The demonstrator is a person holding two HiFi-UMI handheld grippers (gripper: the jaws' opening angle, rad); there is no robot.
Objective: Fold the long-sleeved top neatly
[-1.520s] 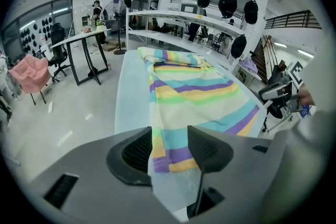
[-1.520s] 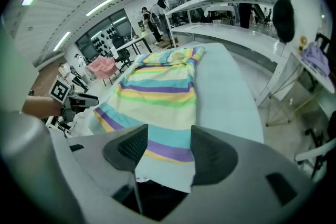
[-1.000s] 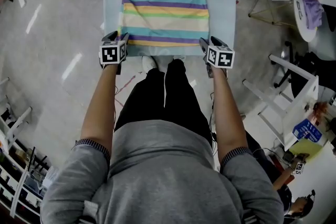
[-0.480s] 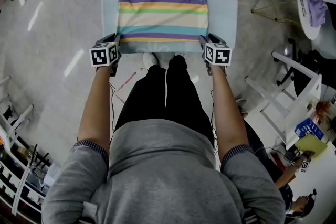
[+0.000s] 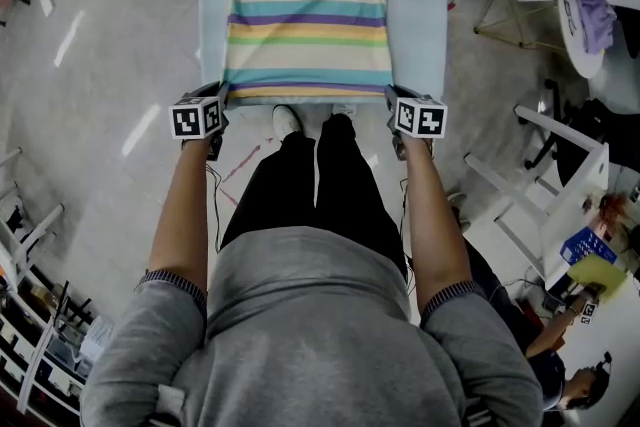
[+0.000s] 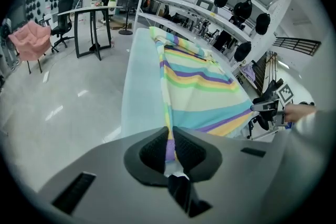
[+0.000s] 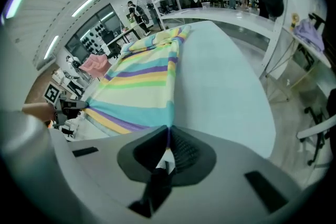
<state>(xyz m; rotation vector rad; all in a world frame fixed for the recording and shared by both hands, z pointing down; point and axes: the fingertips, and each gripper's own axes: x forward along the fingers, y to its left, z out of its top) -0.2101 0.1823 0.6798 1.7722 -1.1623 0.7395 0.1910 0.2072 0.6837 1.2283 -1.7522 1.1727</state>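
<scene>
Left tool (image 6: 170, 145) and right tool (image 7: 168, 147) are clamped on the hem of the long-sleeved top (image 5: 305, 25).
Your jaws have just closed, each pair pinching a near hem corner. The top lies flat along the tabletop (image 5: 422, 15). It looks light and limp and will likely sag between grips, so hold the corners and keep the hem taut.

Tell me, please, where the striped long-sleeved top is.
In the head view, the pastel-striped fabric top lies on the pale blue table, top centre; the left gripper and right gripper jaws have just closed on its near corners.
</scene>
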